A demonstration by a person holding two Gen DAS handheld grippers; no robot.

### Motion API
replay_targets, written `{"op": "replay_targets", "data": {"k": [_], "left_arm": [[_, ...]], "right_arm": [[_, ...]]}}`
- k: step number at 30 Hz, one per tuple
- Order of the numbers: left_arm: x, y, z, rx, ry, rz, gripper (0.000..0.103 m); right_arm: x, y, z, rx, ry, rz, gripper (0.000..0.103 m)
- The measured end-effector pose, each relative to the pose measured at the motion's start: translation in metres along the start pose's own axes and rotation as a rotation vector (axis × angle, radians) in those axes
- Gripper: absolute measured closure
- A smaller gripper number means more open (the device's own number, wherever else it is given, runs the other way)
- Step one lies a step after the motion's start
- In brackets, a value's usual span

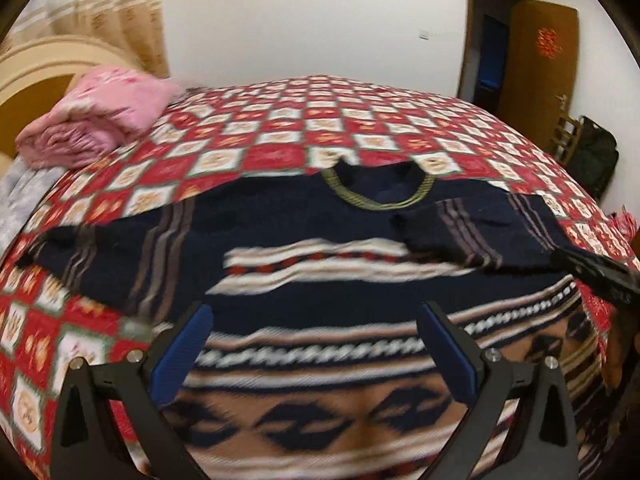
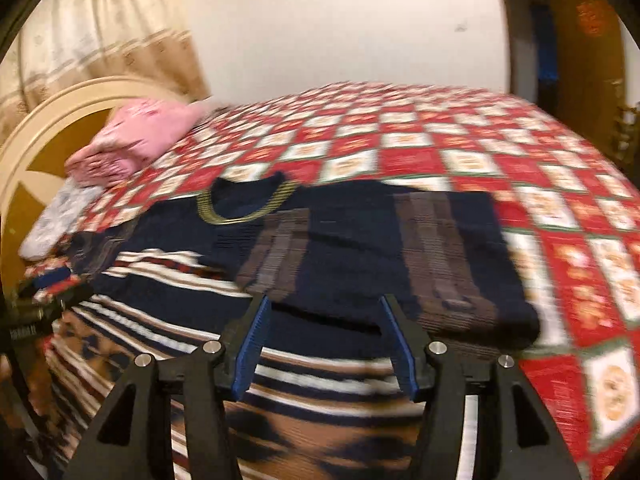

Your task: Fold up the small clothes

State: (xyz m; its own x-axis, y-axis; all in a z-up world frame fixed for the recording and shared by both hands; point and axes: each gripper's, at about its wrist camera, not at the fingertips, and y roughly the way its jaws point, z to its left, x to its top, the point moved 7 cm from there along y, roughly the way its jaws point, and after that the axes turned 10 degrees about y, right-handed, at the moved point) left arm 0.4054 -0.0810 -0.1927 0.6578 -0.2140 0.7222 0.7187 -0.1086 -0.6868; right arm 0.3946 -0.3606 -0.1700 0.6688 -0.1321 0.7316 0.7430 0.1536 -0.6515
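So far only the right sleeve (image 2: pixel 400 248) lies folded across the sweater (image 1: pixel 320 320) on the bed (image 1: pixel 360 128), the left sleeve (image 1: pixel 100 252) still out, both left tongs (image 1: pixel 316 344) and right tongs (image 2: pixel 322 340) spread empty.

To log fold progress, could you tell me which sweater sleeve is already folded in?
The right sleeve lies across the sweater body; the left sleeve lies spread outward.

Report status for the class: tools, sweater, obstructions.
Left tool open, empty. Right tool open, empty. Sweater flat on bed, right sleeve folded across chest. Nothing obstructing.
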Motion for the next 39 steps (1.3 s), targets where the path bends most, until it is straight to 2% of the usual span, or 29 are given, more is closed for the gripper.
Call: {"op": "replay_targets", "data": {"k": [4,5,7,8,10,13,15,16,17,18,19,20,21,22,28,32,39], "left_arm": [[0.025,0.037,-0.038,-0.047,0.027,0.037,0.001],[0.03,0.047,-0.046,-0.045,0.036,0.048,0.007],[0.033,0.059,-0.054,-0.037,0.042,0.064,0.012],[0.037,0.074,-0.064,-0.07,0.036,0.097,0.013],[0.036,0.086,-0.068,-0.069,0.02,0.133,0.021],[0.038,0.102,-0.075,-0.079,-0.006,0.164,0.023],[0.041,0.109,-0.08,-0.1,-0.024,0.172,0.028],[0.042,0.112,-0.083,-0.111,-0.028,0.178,0.036],[0.042,0.116,-0.086,-0.125,-0.036,0.19,0.049],[0.041,0.12,-0.088,-0.158,-0.062,0.202,0.054],[0.042,0.123,-0.087,-0.174,-0.084,0.205,0.064],[0.042,0.123,-0.086,-0.188,-0.107,0.201,0.079],[0.044,0.122,-0.086,-0.223,-0.125,0.198,0.087],[0.045,0.12,-0.087,-0.237,-0.126,0.198,0.091],[0.06,0.089,-0.081,-0.231,-0.1,0.13,0.093],[0.07,0.064,-0.062,-0.197,-0.078,0.071,0.093],[0.068,0.068,-0.015,-0.133,-0.112,0.065,0.093]], "right_arm": [[-0.004,-0.016,-0.036,-0.05,0.023,-0.063,0.043],[-0.004,-0.019,-0.042,-0.05,0.032,-0.073,0.043],[-0.003,-0.025,-0.052,-0.055,0.055,-0.102,0.042],[-0.003,-0.027,-0.054,-0.055,0.064,-0.119,0.041],[-0.001,-0.029,-0.056,-0.049,0.085,-0.139,0.035],[-0.001,-0.032,-0.058,-0.049,0.08,-0.149,0.035],[-0.001,-0.033,-0.057,-0.043,0.075,-0.155,0.035],[-0.002,-0.033,-0.058,-0.043,0.073,-0.157,0.035],[-0.003,-0.032,-0.058,-0.045,0.078,-0.156,0.035],[-0.003,-0.03,-0.06,-0.044,0.086,-0.151,0.035],[-0.005,-0.03,-0.061,-0.044,0.091,-0.149,0.035],[-0.004,-0.029,-0.063,-0.045,0.098,-0.149,0.035],[-0.004,-0.029,-0.065,-0.046,0.107,-0.151,0.035],[-0.004,-0.029,-0.066,-0.045,0.115,-0.152,0.035],[-0.003,-0.028,-0.075,-0.058,0.154,-0.152,0.035],[-0.003,-0.029,-0.076,-0.059,0.156,-0.157,0.035],[-0.007,-0.026,-0.067,-0.024,0.134,-0.136,0.035]]}}
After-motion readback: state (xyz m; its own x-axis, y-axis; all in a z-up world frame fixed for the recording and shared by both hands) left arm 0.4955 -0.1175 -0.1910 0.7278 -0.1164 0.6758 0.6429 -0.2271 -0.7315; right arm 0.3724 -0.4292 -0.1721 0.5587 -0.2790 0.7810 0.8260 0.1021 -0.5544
